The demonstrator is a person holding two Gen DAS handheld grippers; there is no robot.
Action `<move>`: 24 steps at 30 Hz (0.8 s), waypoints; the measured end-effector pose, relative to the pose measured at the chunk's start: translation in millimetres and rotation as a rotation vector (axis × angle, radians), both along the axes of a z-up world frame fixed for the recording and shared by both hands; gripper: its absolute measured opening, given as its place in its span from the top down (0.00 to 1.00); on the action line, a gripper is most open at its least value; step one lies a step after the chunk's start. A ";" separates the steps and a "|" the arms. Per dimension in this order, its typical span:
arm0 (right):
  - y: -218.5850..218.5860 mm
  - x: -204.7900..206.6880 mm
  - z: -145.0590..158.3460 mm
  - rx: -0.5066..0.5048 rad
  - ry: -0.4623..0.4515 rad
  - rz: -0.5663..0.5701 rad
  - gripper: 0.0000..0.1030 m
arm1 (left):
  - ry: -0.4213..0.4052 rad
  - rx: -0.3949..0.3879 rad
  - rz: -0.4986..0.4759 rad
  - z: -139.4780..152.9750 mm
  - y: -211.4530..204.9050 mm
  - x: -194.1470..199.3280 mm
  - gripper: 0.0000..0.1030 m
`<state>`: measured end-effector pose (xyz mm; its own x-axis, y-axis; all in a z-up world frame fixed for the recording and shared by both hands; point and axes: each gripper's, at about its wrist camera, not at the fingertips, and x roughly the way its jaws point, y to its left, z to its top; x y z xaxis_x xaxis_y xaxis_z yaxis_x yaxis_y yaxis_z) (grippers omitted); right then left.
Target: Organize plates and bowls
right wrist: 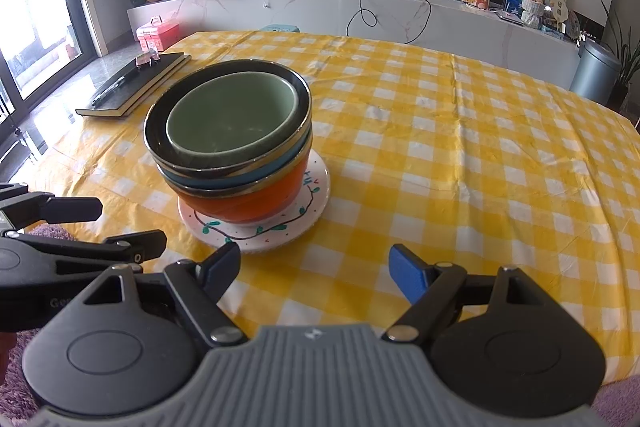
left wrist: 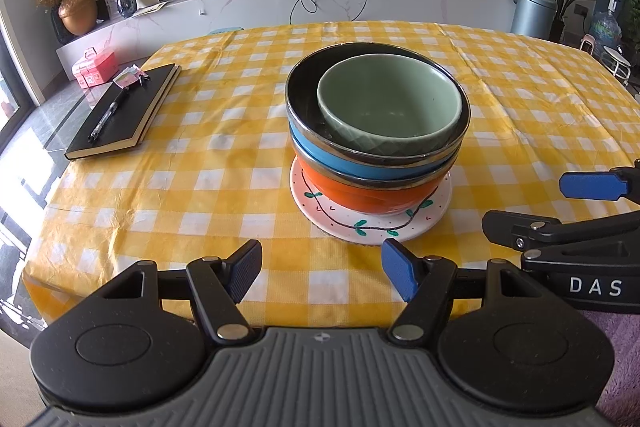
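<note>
A stack of dishes stands mid-table. A pale green bowl (left wrist: 390, 107) (right wrist: 232, 117) sits inside a blue bowl (left wrist: 340, 163) (right wrist: 224, 177) with a dark inside, which rests in an orange bowl (left wrist: 360, 195) (right wrist: 256, 201). Under them lies a white plate (left wrist: 372, 227) (right wrist: 280, 231) with a painted vine. My left gripper (left wrist: 322, 269) hangs open at the near table edge, just short of the plate, nothing between its fingers. My right gripper (right wrist: 316, 269) is open too, near the plate's front right, holding nothing. Each gripper shows in the other's view, the right one (left wrist: 560, 203) and the left one (right wrist: 96, 223).
A black notebook (left wrist: 124, 115) (right wrist: 136, 87) with a pen on it lies at the table's far left. The yellow checked tablecloth (left wrist: 200, 187) (right wrist: 460, 167) covers the table. A pink box (left wrist: 94, 65) sits on the floor beyond; a grey bin (right wrist: 596, 71) stands far right.
</note>
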<state>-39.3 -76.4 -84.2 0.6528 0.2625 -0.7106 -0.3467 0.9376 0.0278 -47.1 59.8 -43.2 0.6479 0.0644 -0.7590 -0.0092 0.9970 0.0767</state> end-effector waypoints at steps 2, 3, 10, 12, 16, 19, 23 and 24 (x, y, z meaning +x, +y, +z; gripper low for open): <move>0.2 0.0 -1.0 0.000 0.002 0.000 0.22 | 0.000 0.000 0.001 -0.3 -0.2 -0.1 0.22; 0.2 0.1 -1.4 0.000 0.003 0.000 0.22 | 0.000 0.001 0.002 -0.2 -0.2 0.0 0.22; 1.0 -0.1 -2.6 -0.001 0.008 0.001 0.22 | -0.005 0.005 0.007 -1.5 -0.1 -1.4 0.22; 1.1 -0.3 -2.8 -0.003 0.008 0.001 0.22 | -0.008 0.010 0.010 -1.5 -0.2 -1.4 0.22; 1.6 -0.8 -3.5 -0.003 0.008 0.001 0.22 | -0.028 0.023 0.010 0.6 -0.4 -2.6 0.22; 1.9 -1.0 -3.9 -0.004 0.010 0.001 0.22 | -0.034 0.016 0.013 1.2 0.7 -2.0 0.22; 2.5 -0.5 -3.5 -0.007 0.013 0.003 0.22 | -0.035 0.014 0.011 1.0 1.2 -2.2 0.22; 2.5 -0.6 -3.5 -0.006 0.013 0.003 0.22 | -0.038 0.012 0.008 1.0 1.4 -2.5 0.22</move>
<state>-39.9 -73.8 -87.7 0.6428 0.2597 -0.7207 -0.3488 0.9368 0.0265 -49.6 61.2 -42.2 0.6757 0.0788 -0.7329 -0.0204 0.9959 0.0883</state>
